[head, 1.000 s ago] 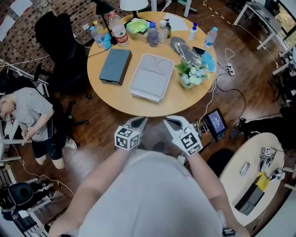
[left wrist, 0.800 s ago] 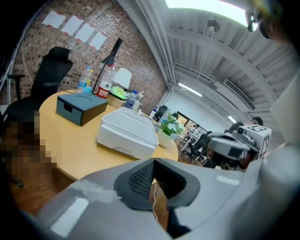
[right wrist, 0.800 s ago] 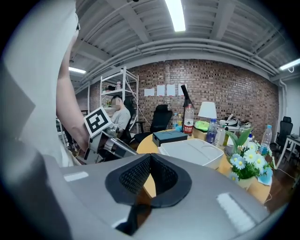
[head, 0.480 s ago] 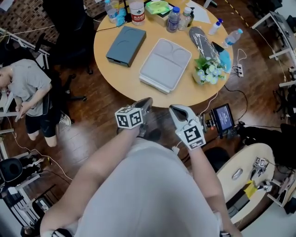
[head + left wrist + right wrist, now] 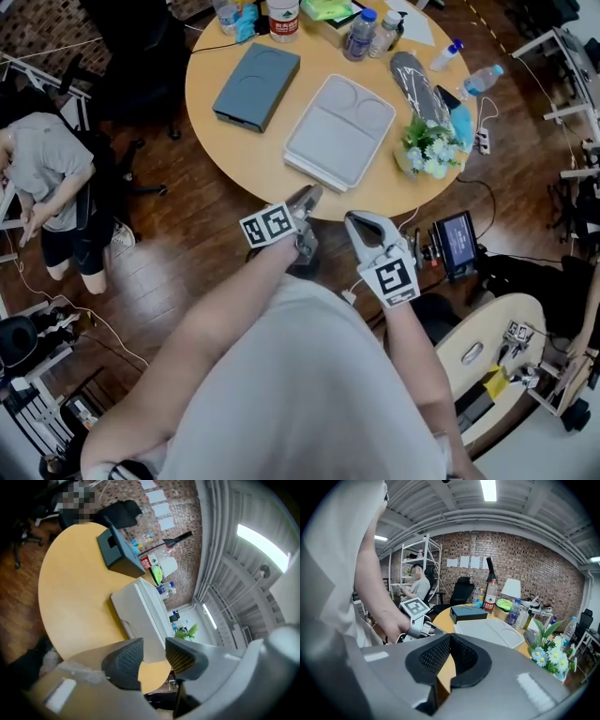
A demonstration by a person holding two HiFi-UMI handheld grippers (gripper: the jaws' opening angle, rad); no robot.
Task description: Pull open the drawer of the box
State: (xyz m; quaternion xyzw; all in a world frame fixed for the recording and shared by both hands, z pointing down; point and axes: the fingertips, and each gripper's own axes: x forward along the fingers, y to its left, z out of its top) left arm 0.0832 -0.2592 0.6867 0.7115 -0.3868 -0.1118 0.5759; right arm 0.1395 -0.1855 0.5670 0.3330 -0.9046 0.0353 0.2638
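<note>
A flat light grey box [image 5: 339,131] lies on the round wooden table [image 5: 253,155], with a smaller dark grey box [image 5: 256,84] to its left. My left gripper [image 5: 309,197] hovers at the table's near edge, just short of the light grey box [image 5: 145,616]. Its jaws are opening, and nothing is between the pads [image 5: 153,656]. My right gripper [image 5: 352,223] hangs beside it, a little further back from the table, shut with its tips touching and empty [image 5: 449,641]. The right gripper view shows both boxes ahead: the light one [image 5: 487,631] and the dark one [image 5: 468,613].
Bottles [image 5: 361,33], a lamp base and a bunch of flowers [image 5: 429,148] crowd the table's far and right side. A person [image 5: 47,178] sits at the left by a black chair [image 5: 131,56]. A small screen [image 5: 457,246] and a second table [image 5: 497,366] are at the right.
The view has closed in on the table. My left gripper has moved forward to the table's edge and its jaws have parted. The right gripper has kept its place beside it.
</note>
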